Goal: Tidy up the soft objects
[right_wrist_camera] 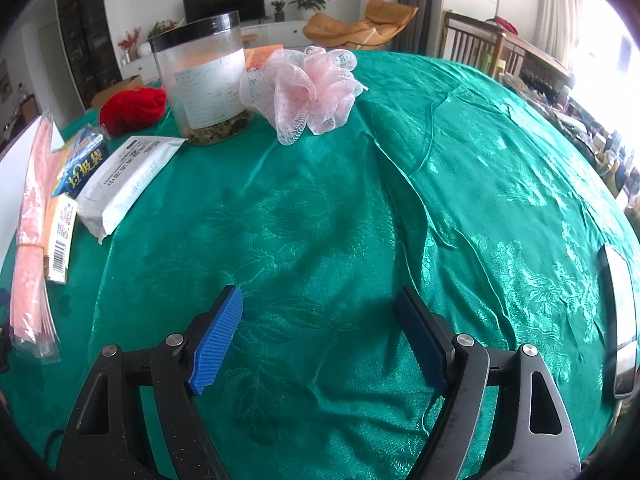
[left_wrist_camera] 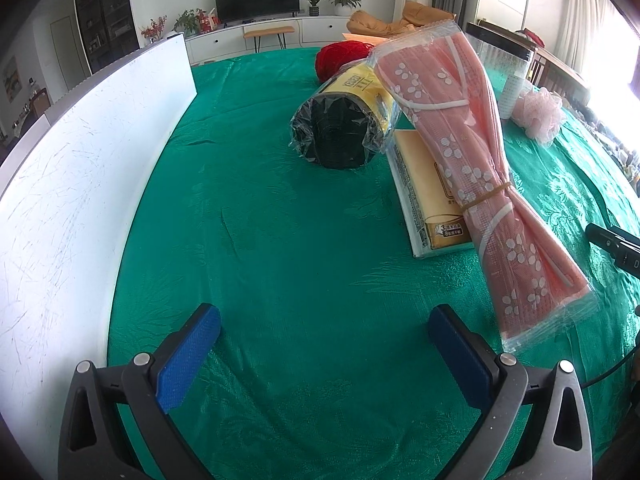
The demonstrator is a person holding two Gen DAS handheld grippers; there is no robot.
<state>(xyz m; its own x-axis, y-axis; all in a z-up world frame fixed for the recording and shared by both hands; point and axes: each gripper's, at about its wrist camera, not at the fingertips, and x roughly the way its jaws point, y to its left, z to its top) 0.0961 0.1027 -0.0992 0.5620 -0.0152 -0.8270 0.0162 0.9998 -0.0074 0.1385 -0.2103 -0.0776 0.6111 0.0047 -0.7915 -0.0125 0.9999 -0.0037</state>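
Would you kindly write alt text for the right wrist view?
The right gripper hovers open and empty over a green tablecloth. Beyond it lie a pink mesh bath pouf, a clear jar, red yarn and a white wipes pack.

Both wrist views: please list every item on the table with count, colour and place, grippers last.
Tablecloth: one, green, covers table.
Mask pack: one, pink with white flowers, lying across tissue pack.
Tissue pack: one, yellow, under mask pack.
Bag roll: one, black and yellow, beside tissue pack.
Yarn: one, red, left of jar.
Jar: one, clear, black lid.
Bath pouf: one, pink, right of jar.
Wipes pack: one, white.
Board: one, white, left edge.
Left gripper: open, empty.
Right gripper: open, empty.
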